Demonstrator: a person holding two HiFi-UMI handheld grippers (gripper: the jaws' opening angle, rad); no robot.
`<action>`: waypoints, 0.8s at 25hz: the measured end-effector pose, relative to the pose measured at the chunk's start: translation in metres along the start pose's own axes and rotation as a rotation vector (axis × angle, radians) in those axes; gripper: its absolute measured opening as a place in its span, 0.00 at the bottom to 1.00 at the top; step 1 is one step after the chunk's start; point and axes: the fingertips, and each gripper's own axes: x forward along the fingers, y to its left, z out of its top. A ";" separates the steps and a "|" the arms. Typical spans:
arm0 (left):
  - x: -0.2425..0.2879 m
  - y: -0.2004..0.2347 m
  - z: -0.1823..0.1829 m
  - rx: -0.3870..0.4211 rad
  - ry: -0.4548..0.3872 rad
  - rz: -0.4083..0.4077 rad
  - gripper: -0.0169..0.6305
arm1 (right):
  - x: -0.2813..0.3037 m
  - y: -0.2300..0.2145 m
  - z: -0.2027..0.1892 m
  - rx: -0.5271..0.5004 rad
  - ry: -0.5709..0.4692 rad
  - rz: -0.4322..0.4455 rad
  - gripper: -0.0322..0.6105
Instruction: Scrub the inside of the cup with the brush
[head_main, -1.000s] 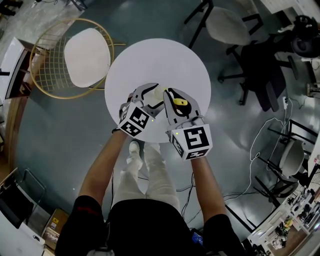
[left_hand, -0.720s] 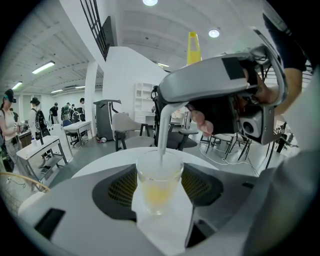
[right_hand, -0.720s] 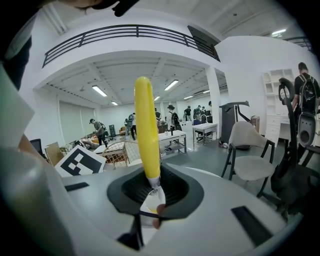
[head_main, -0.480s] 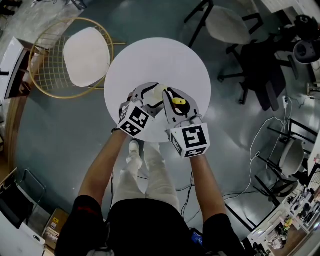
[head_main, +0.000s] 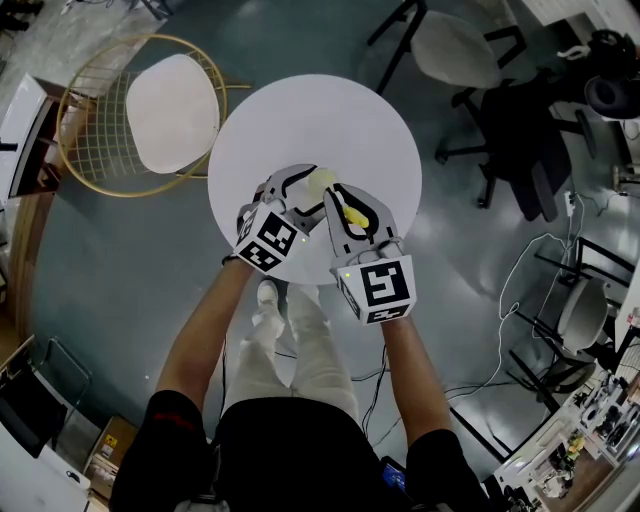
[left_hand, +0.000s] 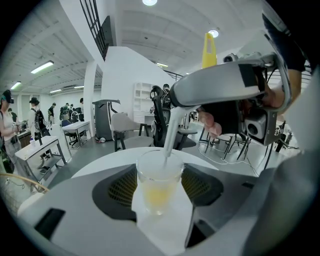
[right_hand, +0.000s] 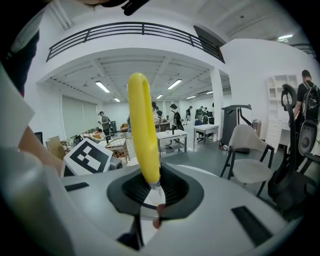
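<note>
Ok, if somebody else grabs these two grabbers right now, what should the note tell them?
The left hand-held gripper is shut on the clear cup, held upright over the white round table.
The right hand-held gripper is shut on the brush, near the bottom of its yellow handle.
The brush's white stem dips down into the cup.
Done: cup gripped, brush inside. How clean the inside is cannot be told.
Left: scrub round the walls and bottom, then probably lift the brush out.
</note>
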 end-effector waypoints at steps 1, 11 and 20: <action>0.000 0.000 0.000 0.000 0.000 -0.001 0.47 | -0.001 0.002 0.000 -0.008 0.002 0.000 0.13; -0.001 0.000 0.001 0.005 -0.001 -0.010 0.47 | 0.006 0.013 0.004 -0.058 0.007 0.019 0.13; 0.001 -0.001 0.000 -0.001 -0.003 -0.002 0.47 | 0.013 0.010 0.005 -0.068 0.006 0.024 0.13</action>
